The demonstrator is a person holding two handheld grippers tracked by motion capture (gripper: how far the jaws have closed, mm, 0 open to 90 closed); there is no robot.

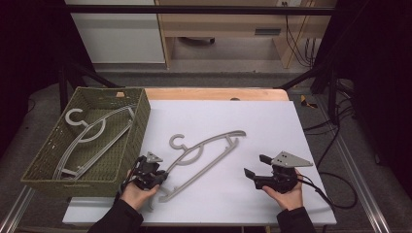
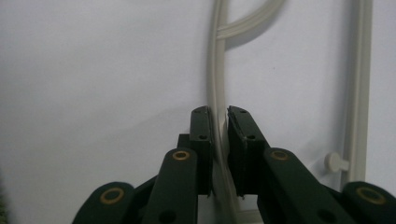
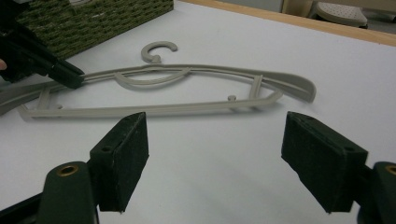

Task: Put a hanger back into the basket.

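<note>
Left claw: mine, pressed together on the hanger's upper arm, which runs up between the two black pads; in the high view it sits at the hanger's lower left end, close to the basket's near corner
Left hand: mine, wrapped round the claw body from below, dark sleeve entering at the bottom edge
Right claw: mine, spread wide with nothing between the pads, only bare mat showing in the gap; it points towards the hanger from well apart
Right hand: mine, holding the claw near the mat's lower right, cable trailing off to the right
Hanger: grey plastic, lying flat on the mat between my two claws, slanting from lower left to upper right, hook towards the far left; its right end is free
Hanger, detail: the lower bar runs beside the pinched arm, with a small peg standing out from it
Basket: green woven, at the left edge of the table, its right wall just beside the hanger's hook
Second hanger: same grey kind, lying inside the basket, hook towards the far left corner
Mat: white sheet covering the wooden table, bearing the hanger and both claws
</note>
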